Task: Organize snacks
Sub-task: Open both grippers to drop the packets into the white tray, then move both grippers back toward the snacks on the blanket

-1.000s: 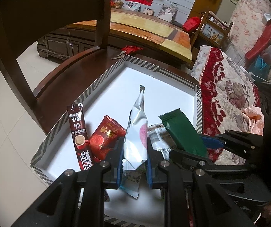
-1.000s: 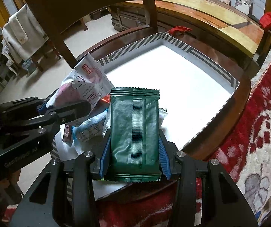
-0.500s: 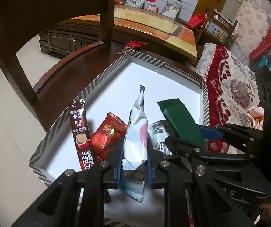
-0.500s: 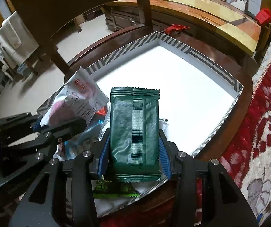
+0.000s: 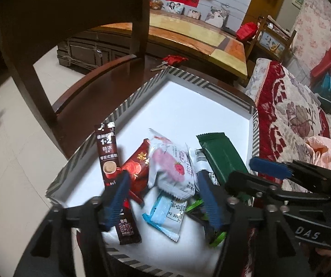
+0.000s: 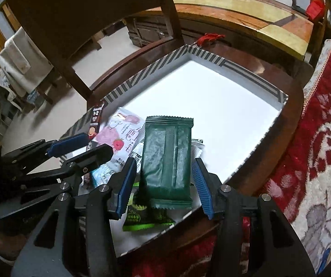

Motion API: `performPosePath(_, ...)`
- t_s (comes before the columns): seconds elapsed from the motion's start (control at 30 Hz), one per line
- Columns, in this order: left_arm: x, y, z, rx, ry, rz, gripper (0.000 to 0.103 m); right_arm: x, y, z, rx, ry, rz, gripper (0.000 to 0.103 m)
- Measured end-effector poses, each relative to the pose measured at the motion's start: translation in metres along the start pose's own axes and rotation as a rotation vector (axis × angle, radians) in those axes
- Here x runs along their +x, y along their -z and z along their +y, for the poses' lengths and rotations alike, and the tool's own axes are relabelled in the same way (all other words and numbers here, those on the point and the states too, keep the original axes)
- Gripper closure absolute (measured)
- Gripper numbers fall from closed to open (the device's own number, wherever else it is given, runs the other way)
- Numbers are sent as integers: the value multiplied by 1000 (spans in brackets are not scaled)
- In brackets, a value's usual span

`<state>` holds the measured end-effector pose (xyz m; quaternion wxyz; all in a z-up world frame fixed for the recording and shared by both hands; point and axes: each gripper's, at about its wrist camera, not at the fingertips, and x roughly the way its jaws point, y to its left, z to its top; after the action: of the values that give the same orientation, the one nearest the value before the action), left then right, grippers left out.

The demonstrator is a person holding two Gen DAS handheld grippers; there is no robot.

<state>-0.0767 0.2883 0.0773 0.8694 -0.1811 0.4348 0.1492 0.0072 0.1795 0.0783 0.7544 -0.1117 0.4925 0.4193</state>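
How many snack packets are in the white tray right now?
7: coffee stick, red packet, strawberry pouch, blue packet, dark green bar, silver wrapper, bright green packet. Others may be hidden.

My best free room is the far half of the white tray (image 5: 188, 106), bare out to its striped rim. The near end is crowded: coffee stick (image 5: 108, 154), red packet (image 5: 137, 168), strawberry pouch (image 5: 172, 168) and green wrapper (image 6: 166, 157) overlap. The dark chair back (image 5: 73, 2) arches over the far left, and the red floral blanket (image 5: 292, 115) borders the right.
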Motion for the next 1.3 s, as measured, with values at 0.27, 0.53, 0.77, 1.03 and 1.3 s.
performPosePath(0.27, -11, 3, -14, 38, -35, -31, 25, -19, 16, -4, 18, 4, -27, 53)
performPosePath(0.53, -15, 8, -30, 57, -63, -31, 17, -32, 29, -13, 21, 23, -47, 53)
performPosePath(0.77, -21, 14, -57, 102, -74, -47, 13, -54, 52, -33, 53, 49, -69, 53)
performPosePath(1.03, -24, 23, -100, 193, -54, -86, 13, -82, 91, -68, 125, 89, -89, 53)
performPosePath(1.3, -20, 36, -151, 275, 17, -91, 7, -112, 133, -105, 211, 138, -106, 53)
